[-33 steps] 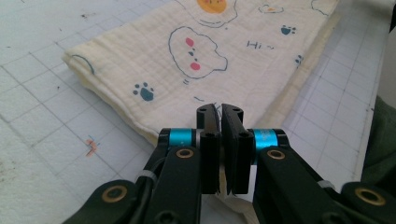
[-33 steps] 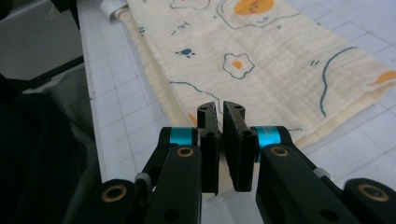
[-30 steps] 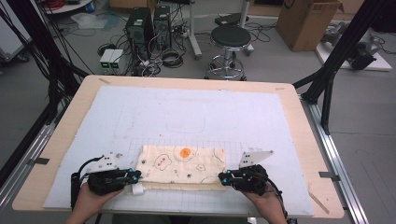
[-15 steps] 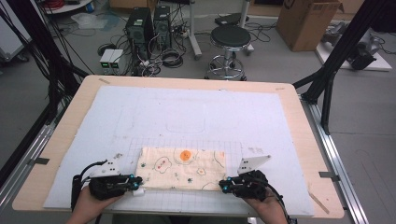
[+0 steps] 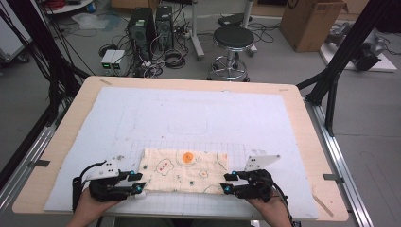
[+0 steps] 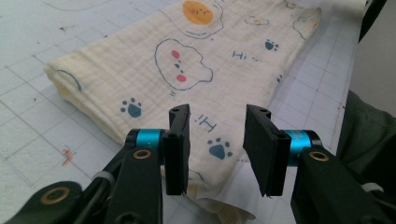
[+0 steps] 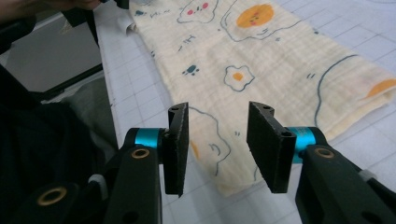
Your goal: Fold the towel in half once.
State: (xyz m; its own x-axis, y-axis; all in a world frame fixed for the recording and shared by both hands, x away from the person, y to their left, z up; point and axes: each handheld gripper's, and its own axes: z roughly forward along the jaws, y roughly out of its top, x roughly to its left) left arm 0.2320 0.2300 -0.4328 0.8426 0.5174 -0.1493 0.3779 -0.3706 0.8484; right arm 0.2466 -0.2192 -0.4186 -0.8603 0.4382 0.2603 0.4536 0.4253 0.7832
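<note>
Under both gaping grippers, left gripper (image 6: 216, 151) and right gripper (image 7: 218, 149), the cloth's (image 5: 185, 170) near corners lie partly hidden.

Left gripper (image 6: 217, 149) hovering, black fingers (image 6: 177, 147) spread apart over near corner of folded cream printed muslin cloth (image 6: 187, 65) lying on white gridded counter (image 6: 28, 126).

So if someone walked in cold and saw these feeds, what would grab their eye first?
Probably the folded cream cloth with its fried-egg and paw prints, lying on the gridded white mat near the table's front edge. Next, the two grippers flanking it: the left gripper with open jaws over the cloth's near left corner, the right gripper likewise open over the right one. Behind the table, a stool and tangled cables clutter the floor.
</note>
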